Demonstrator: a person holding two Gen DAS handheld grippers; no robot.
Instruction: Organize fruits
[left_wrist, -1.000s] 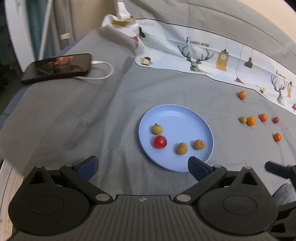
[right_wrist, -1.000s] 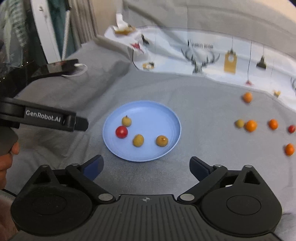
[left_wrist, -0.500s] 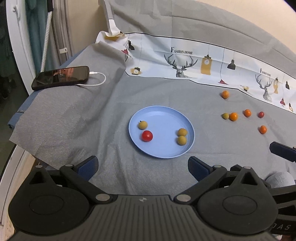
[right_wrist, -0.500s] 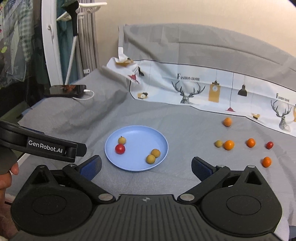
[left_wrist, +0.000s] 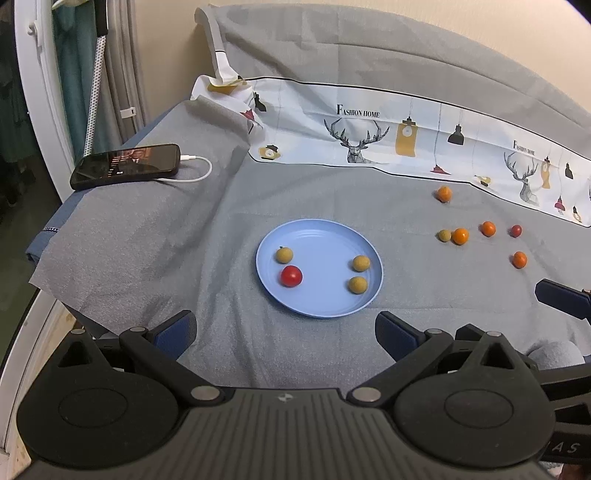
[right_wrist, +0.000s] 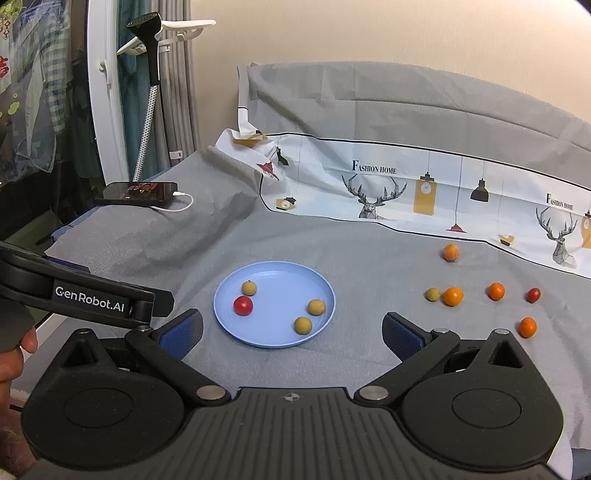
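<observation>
Compared with half a second ago, both cameras are found drawn slightly back and raised, and the two tan fruits on the right of the round pale-blue plastic plate (left_wrist: 266, 273) are seen a little further apart. The left gripper (left_wrist: 284, 328) and the right gripper (right_wrist: 291, 332) are held above the near edge of the grey woven cloth (left_wrist: 147, 240), each with its blue-padded jaws spread wide and nothing between them.

"GenRobot.AI" is read in white on the black arm of the left gripper in the right wrist view. "FASHION HOME" is printed beside a line-drawn stag on the glossy white printed sheet (left_wrist: 406, 129).

On the ridged plate, three matt tan round fruits (left_wrist: 284, 254) and one shiny red cherry tomato (left_wrist: 291, 276) are scattered, none touching. On the cloth, well right of the plate, four orange round fruits (left_wrist: 460, 236), one olive-tan fruit (left_wrist: 444, 235) and a small dark-red fruit (left_wrist: 515, 230) are spread out; the olive-tan one is set just beside an orange one.

A black smartphone (left_wrist: 125, 166) with a white cable (left_wrist: 199, 171) is laid at the far left
</observation>
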